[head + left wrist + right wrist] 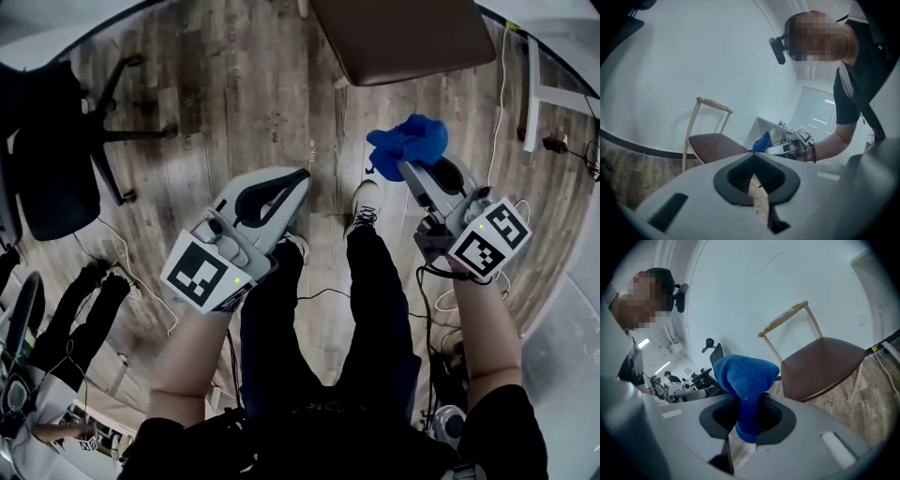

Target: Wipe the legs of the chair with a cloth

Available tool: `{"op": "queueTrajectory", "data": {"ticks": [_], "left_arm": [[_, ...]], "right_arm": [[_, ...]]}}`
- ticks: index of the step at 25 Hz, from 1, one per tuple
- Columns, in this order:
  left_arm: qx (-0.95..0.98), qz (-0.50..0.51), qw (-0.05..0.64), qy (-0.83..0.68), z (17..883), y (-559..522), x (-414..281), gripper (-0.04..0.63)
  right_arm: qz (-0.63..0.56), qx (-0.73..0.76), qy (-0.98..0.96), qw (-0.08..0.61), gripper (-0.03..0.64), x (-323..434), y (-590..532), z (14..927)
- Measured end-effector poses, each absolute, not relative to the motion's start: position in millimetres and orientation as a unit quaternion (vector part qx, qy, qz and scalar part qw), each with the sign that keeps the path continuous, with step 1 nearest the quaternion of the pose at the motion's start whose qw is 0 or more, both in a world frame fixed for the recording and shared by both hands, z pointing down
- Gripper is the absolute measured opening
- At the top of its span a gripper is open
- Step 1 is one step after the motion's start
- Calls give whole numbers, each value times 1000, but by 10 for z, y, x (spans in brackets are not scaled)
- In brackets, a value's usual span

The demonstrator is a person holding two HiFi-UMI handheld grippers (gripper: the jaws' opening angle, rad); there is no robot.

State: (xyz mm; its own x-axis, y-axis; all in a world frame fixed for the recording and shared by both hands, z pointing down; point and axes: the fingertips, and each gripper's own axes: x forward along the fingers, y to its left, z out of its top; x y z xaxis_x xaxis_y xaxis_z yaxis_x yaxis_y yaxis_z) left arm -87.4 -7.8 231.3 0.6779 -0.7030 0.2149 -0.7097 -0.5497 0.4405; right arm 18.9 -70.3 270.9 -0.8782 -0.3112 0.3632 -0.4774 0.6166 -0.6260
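Note:
The chair (403,37) has a brown seat and pale wooden legs and stands on the wood floor just ahead of me. In the right gripper view the chair (820,364) shows to the right, with one front leg (855,383) visible. My right gripper (405,167) is shut on a blue cloth (408,142), which bunches up above the jaws as a blue cloth (743,376), short of the seat. My left gripper (300,176) is held beside it to the left, jaws together with nothing in them. The left gripper view shows the chair (715,145) at a distance.
A black office chair (47,159) stands at the far left. White furniture legs (534,94) and cables (562,145) are at the right. My own legs and a white shoe (364,202) lie between the grippers. More cables trail on the floor at lower left.

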Motion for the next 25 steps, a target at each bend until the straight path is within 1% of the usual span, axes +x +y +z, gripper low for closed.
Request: {"op": "queueTrajectory", "data": {"ticks": [10, 14, 20, 25], "left_arm": [[891, 11, 237, -387, 3665, -83, -814, -2], [900, -4, 232, -370, 3856, -33, -688, -2], [914, -17, 233, -331, 4467, -415, -593, -2], [919, -30, 232, -318, 4601, -609, -615, -2]], "right_arm": [[359, 214, -895, 157, 87, 110, -1103, 4330], [343, 212, -900, 165, 87, 71, -1199, 4579], [321, 194, -913, 162, 87, -189, -1645, 5310], [292, 176, -927, 154, 87, -312, -1762, 5505]]}}
